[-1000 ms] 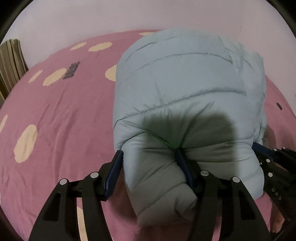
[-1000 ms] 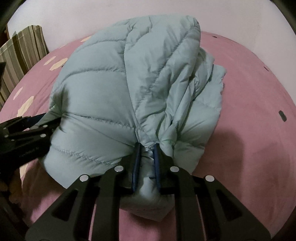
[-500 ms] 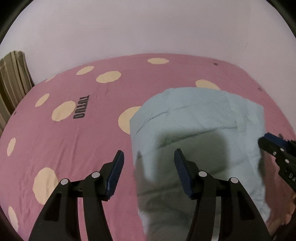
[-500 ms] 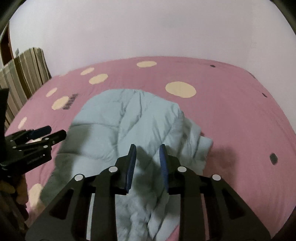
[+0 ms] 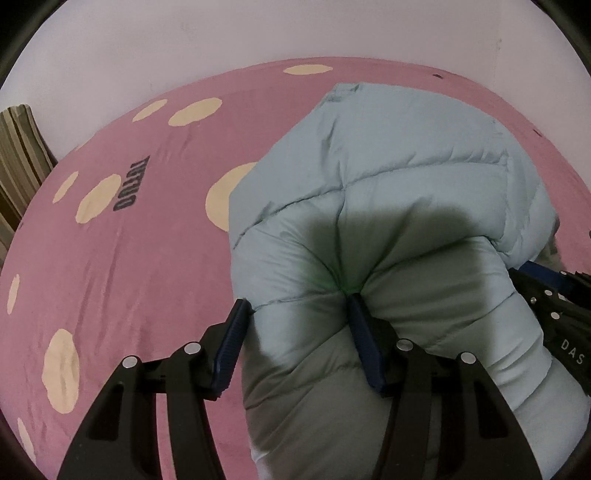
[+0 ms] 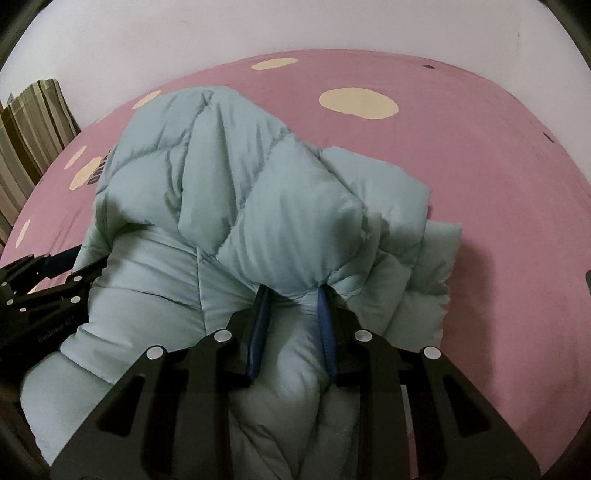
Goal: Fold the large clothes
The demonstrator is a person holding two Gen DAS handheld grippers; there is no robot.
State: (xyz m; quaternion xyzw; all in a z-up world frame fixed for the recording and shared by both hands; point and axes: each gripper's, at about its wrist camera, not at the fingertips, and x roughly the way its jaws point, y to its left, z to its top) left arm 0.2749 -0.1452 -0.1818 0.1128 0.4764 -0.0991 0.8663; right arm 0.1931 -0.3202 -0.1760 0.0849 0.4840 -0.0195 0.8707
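A light blue quilted puffer jacket (image 5: 388, 192) lies bunched on a pink bed. My left gripper (image 5: 299, 314) has its jaws wide apart around the jacket's near left edge, with thick padding between the blue pads. My right gripper (image 6: 291, 299) has its jaws pinched on a bunch of the jacket (image 6: 229, 177) at its near edge. The right gripper shows at the right edge of the left wrist view (image 5: 554, 295); the left gripper shows at the left edge of the right wrist view (image 6: 44, 273).
The pink sheet (image 5: 129, 258) has cream dots and a dark "TUTUO" print (image 5: 127, 184). A striped cushion (image 6: 33, 122) stands at the far left. A white wall (image 6: 295, 26) runs behind the bed.
Half a second ago both grippers were above the jacket with nothing between the jaws. Now both are down at its near edge with fabric between the pads.
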